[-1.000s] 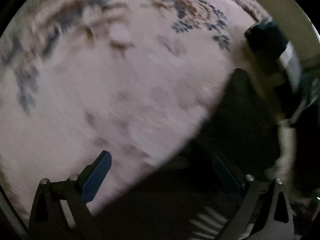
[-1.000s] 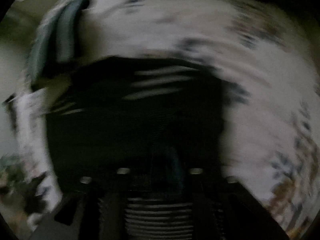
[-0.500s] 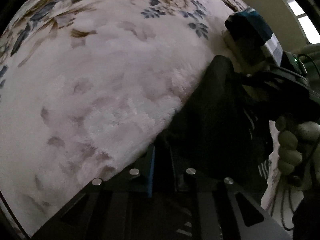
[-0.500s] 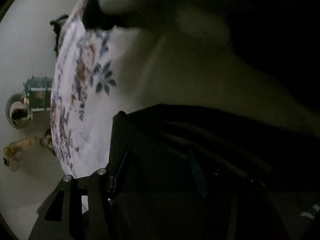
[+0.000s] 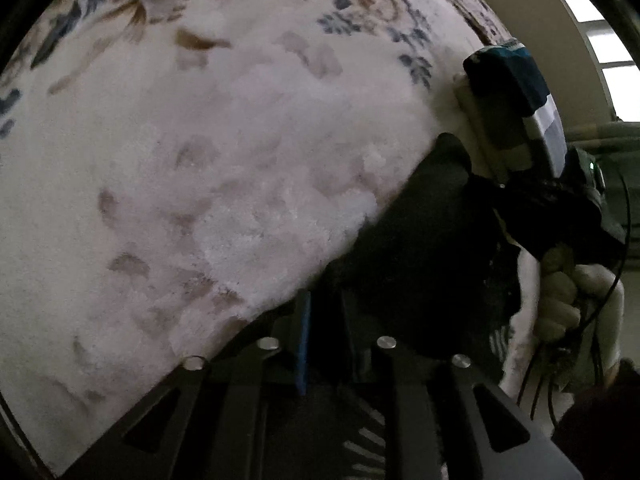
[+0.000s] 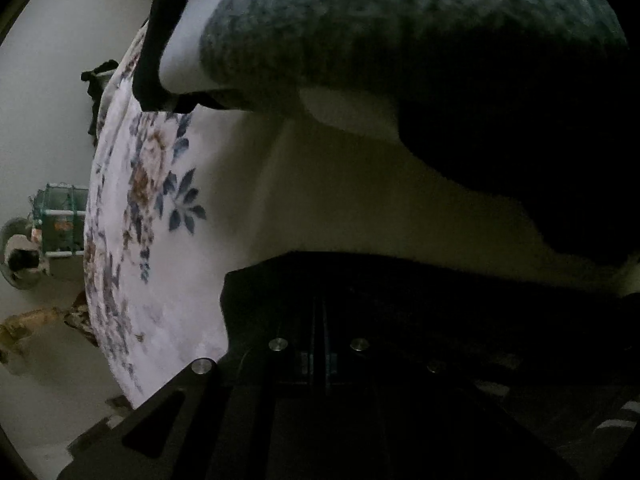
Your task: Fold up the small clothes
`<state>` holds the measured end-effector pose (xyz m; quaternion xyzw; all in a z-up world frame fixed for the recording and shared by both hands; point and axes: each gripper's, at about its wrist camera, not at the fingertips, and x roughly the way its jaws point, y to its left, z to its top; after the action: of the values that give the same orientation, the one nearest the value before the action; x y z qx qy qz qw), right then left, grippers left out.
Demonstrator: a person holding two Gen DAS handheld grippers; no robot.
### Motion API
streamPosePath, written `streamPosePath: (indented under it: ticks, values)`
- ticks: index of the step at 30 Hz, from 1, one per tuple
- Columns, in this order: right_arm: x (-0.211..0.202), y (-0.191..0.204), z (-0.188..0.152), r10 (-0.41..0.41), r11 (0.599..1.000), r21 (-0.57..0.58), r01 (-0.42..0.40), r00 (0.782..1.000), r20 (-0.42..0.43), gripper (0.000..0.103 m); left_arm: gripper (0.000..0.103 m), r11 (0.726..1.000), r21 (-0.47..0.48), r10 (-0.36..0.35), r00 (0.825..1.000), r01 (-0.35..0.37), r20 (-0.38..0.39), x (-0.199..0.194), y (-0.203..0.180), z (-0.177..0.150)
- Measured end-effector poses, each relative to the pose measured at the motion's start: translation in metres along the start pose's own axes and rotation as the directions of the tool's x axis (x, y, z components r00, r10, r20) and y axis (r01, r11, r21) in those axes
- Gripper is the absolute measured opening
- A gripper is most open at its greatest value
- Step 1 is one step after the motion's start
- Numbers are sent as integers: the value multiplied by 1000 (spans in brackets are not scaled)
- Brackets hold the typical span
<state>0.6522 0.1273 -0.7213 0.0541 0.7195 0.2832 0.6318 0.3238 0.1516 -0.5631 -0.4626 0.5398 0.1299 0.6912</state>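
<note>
A black garment with white stripes (image 5: 420, 248) lies on a white shaggy rug (image 5: 200, 184) with flowers. My left gripper (image 5: 324, 312) has its jaws nearly together over the garment's near edge, with black cloth between the blue pads; the jaws are opening slightly. In the left wrist view, a gloved hand (image 5: 560, 296) holds my right gripper (image 5: 490, 190) at the garment's far corner. In the right wrist view, the right gripper (image 6: 320, 312) is shut, fingers together on the dark garment (image 6: 420, 288). The scene is dim.
A folded stack of teal, white and grey clothes (image 5: 512, 96) sits on the rug just beyond the garment and looms as a grey-green knit mass (image 6: 400, 20) above the right gripper. The rug's edge (image 6: 94, 240) meets pale floor, with clutter (image 6: 56, 220) beyond.
My left jaws went from wide apart to nearly together on the garment's edge. The right gripper swung across to the garment's corner by the folded stack, and its jaws closed.
</note>
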Motion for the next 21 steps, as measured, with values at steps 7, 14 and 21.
streamPosePath:
  ticks: [7, 14, 21]
  values:
    - [-68, -42, -42, 82, 980, 176, -90, 995, 53, 46, 38, 971, 185, 141, 986, -155, 87, -29, -21, 1]
    - [-197, -163, -198, -149, 900, 432, 50, 969, 198, 60, 50, 919, 343, 166, 980, -194, 107, -27, -52, -27]
    - [-233, -246, -282, -297, 824, 539, 175, 943, 147, 60, 50, 842, 422, 335, 939, -335, 77, 12, -45, -97]
